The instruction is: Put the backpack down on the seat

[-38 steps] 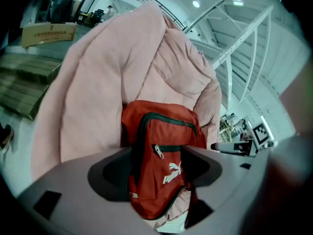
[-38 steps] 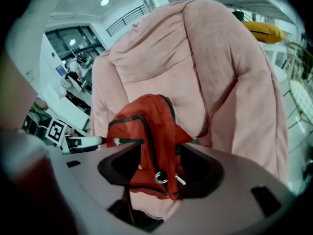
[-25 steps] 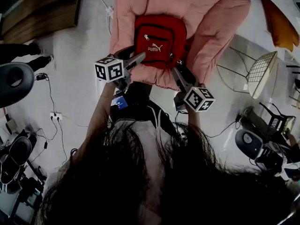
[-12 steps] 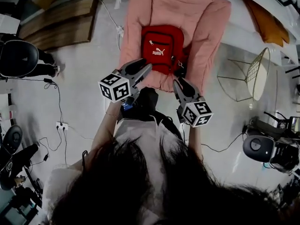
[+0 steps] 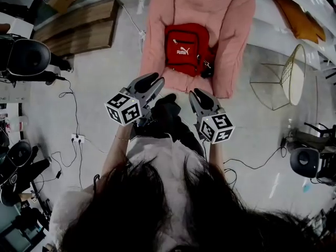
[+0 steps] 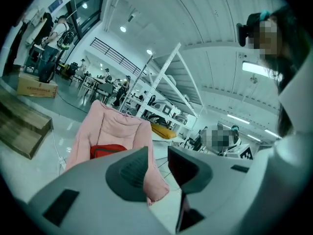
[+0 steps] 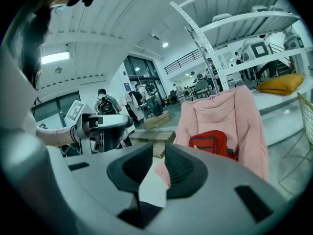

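Pale glossy floor [image 5: 105,88] fills the head view, with cables trailing across its left side and a wooden pallet [image 5: 79,30] at the upper left. At top centre stands a pink padded chair [image 5: 231,46], and the red backpack [image 5: 184,49] lies on its seat with its white logo facing up. Below the chair, well apart from the backpack, the left hand-held gripper [image 5: 152,80] and the right hand-held gripper [image 5: 198,94] point toward it, each released and holding nothing. A wire chair [image 5: 291,80] stands at the right. The left gripper view has the chair [image 6: 112,131] at centre left, with the backpack [image 6: 105,151] showing as a red strip just above the left jaw. This hand-held gripper's [image 6: 157,153] jaws have just been closing and stand a narrow gap apart, with nothing between them. A yellow cushion [image 6: 164,130] lies on a low shelf behind. The right gripper view has the chair [image 7: 220,114] at the right with the backpack [image 7: 210,143] sitting on its seat. Its own hand-held gripper [image 7: 159,153] has also just been closing, its jaws slightly parted and empty.
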A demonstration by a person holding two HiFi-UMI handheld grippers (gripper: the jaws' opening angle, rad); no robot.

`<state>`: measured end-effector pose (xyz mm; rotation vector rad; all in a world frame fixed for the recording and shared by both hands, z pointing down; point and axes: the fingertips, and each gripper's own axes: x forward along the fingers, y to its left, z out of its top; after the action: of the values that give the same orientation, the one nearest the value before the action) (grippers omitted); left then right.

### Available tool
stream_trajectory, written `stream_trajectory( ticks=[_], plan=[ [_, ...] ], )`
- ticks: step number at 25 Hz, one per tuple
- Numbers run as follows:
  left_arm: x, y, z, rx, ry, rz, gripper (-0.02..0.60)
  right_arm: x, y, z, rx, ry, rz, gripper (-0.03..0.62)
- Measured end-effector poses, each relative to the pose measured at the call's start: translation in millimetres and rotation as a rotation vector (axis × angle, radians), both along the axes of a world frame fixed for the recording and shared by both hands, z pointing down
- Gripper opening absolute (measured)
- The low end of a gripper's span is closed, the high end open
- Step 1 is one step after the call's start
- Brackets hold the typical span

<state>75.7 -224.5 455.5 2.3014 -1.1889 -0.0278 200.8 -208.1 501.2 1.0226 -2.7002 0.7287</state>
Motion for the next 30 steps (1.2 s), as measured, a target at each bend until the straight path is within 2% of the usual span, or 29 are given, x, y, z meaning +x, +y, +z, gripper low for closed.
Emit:
stream_trajectory(
  ticks=[6, 11, 19, 24, 30],
  plan=[
    [-3, 26, 2, -0.009, -0.018, -0.008, 0.137, -11, 22, 10, -0.046, -0.025, -0.03, 0.085],
    [-12, 44, 10, -0.041, -0.03, -0.034, 0.135, -17, 27, 10, -0.046, -0.018, -0.066, 0.083],
    [-83, 88, 4, -0.036, -0.075, -0.062, 0.135, -75, 57, -3, -0.029, -0.009, -0.055, 0.083],
    [-114, 125, 6, -0.018, -0.097, -0.026, 0.135, -102, 91, -4, -0.052, -0.05, 0.036, 0.083],
    [-168, 182, 12, -0.021, -0.067, 0.021, 0.135, -150, 155, -6, -0.059, -0.061, 0.122, 0.077]
  ],
)
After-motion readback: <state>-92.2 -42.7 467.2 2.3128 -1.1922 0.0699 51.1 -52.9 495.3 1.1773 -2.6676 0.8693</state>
